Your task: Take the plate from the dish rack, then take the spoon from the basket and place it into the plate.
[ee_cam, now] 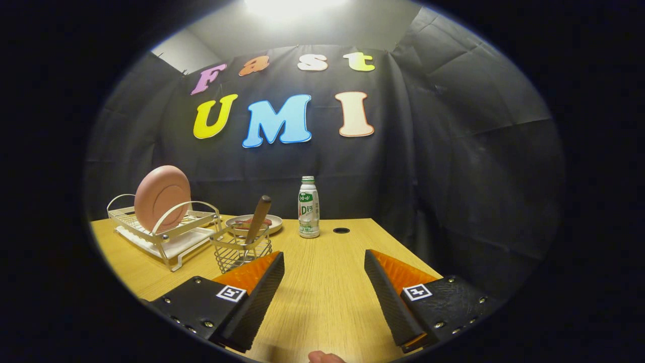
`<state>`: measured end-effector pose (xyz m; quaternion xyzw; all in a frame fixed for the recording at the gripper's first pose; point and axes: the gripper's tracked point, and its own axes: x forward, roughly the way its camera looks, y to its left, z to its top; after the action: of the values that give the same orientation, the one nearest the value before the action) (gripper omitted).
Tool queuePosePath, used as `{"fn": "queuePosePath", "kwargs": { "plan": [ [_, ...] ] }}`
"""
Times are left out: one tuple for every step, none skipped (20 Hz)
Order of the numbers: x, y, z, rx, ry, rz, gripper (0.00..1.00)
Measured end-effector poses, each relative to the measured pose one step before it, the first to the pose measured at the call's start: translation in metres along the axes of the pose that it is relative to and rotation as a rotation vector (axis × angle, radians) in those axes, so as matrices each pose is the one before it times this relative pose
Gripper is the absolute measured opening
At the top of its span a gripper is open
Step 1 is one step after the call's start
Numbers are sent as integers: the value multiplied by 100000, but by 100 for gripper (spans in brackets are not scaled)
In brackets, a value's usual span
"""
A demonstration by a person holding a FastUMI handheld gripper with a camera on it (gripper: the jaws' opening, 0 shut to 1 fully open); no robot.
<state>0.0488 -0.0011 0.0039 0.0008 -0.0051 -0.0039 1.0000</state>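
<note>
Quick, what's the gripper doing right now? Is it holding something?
Gripper: open, holding nothing, fingers spread above the bare table.

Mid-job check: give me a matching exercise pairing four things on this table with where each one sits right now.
Things:
1. round pink plate
2. brown wooden-handled spoon
3. white plastic bottle with green label
4. gripper

Places or states:
A. standing by the small round hole in the tabletop
B. open, nothing between its fingers
C. upright on edge in the white wire dish rack
D. leaning in the wire mesh basket

Pairs: 1-C, 2-D, 3-A, 4-B
</note>
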Motion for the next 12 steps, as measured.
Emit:
{"fn": "queuePosePath", "kwargs": {
  "plan": [
    [787,-375,214,534,-53,-1004,97],
    [798,-448,300,1349,-130,-1309,97],
    [436,-590,640,1479,-330,-1853,98],
    [336,-430,575,1052,-177,-1465,97],
    [-28,-478,718,576,-180,-1469,97],
    [-290,-407,1035,347,-353,-1521,97],
    [-350,-97,1284,347,-435,-247,97],
    [-564,176,1131,-506,-149,-232,97],
    [-625,117,1268,-1430,688,-1040,97],
    [-781,330,1350,-841,-494,133,97],
    [-884,561,1761,-440,-887,203,97],
    [-728,536,1695,-77,-633,-303,97]
  ]
}}
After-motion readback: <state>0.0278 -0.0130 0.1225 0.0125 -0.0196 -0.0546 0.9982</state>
